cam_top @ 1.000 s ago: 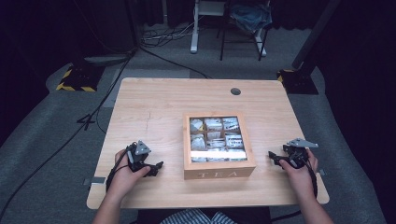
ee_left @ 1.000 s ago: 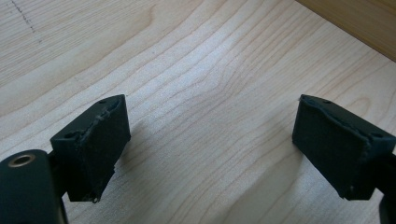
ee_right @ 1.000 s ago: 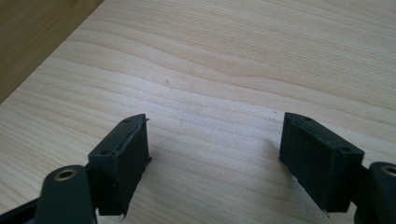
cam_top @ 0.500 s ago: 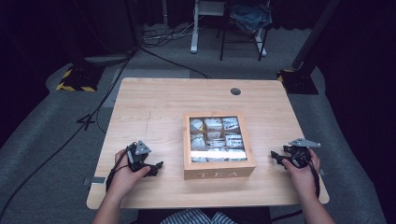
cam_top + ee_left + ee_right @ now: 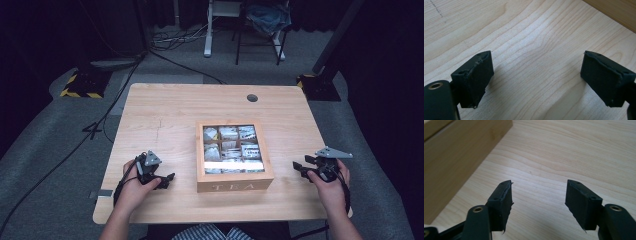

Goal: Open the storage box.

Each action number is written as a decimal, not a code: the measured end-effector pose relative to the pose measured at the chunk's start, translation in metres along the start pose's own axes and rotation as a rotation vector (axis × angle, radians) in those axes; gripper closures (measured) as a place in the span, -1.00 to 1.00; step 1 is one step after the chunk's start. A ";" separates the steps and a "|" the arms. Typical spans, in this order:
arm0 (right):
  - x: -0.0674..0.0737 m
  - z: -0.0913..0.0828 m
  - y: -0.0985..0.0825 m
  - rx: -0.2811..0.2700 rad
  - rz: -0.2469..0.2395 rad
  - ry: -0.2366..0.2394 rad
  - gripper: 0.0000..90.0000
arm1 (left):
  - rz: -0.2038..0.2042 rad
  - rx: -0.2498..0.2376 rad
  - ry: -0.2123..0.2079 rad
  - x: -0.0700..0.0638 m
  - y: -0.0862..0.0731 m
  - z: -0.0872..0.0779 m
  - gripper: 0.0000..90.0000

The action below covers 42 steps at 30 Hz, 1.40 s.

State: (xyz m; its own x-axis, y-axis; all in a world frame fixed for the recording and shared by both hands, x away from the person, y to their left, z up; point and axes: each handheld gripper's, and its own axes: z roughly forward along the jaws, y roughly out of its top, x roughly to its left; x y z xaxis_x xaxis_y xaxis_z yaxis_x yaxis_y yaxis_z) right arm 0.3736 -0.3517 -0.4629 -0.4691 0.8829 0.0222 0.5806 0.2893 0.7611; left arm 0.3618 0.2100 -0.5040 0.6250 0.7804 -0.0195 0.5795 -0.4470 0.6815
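A wooden tea box [image 5: 234, 155] marked TEA stands near the table's front middle, its glass lid shut over several compartments of tea bags. My left gripper [image 5: 167, 179] rests low on the table to the box's left, jaws wide open with bare wood between them [image 5: 537, 67]. A corner of the box [image 5: 616, 12] shows at the upper right of the left gripper view. My right gripper [image 5: 300, 167] sits right of the box, open and empty [image 5: 539, 195], with the box's side wall [image 5: 454, 162] close on its left.
The light wooden table [image 5: 165, 115] has a round cable hole [image 5: 252, 98] at the back right. Cables and a yellow-black striped base [image 5: 82, 85] lie on the grey floor beyond, with chair and desk legs [image 5: 240, 35] farther back.
The right gripper has shifted slightly toward the box. The left gripper has barely moved.
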 end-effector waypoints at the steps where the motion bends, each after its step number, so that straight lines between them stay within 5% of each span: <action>1: 0.002 -0.002 0.001 -0.001 -0.008 0.005 -0.14 | -0.002 0.000 0.000 0.000 0.000 0.000 -0.74; 18: 0.045 -0.027 0.018 -0.033 -0.039 0.118 -0.21 | -0.002 0.000 0.000 0.000 0.000 0.000 -0.74; 26: 0.070 -0.035 0.025 -0.028 -0.113 0.160 -0.21 | -0.001 -0.005 0.004 0.000 0.000 0.001 -0.75; 31: 0.085 -0.034 0.027 -0.008 -0.122 0.234 -0.22 | -0.001 -0.005 0.004 0.000 0.000 0.001 -0.74; 42: 0.100 -0.024 0.024 0.028 -0.130 0.295 -0.24 | -0.001 -0.005 0.004 0.000 0.000 0.001 -0.75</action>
State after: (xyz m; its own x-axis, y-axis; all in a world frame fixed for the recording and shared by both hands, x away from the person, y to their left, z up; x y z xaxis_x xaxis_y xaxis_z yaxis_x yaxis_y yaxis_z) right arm 0.3248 -0.2649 -0.4272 -0.7111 0.6934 0.1162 0.5193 0.4065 0.7517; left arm 0.3623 0.2091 -0.5044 0.6223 0.7826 -0.0177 0.5775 -0.4437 0.6853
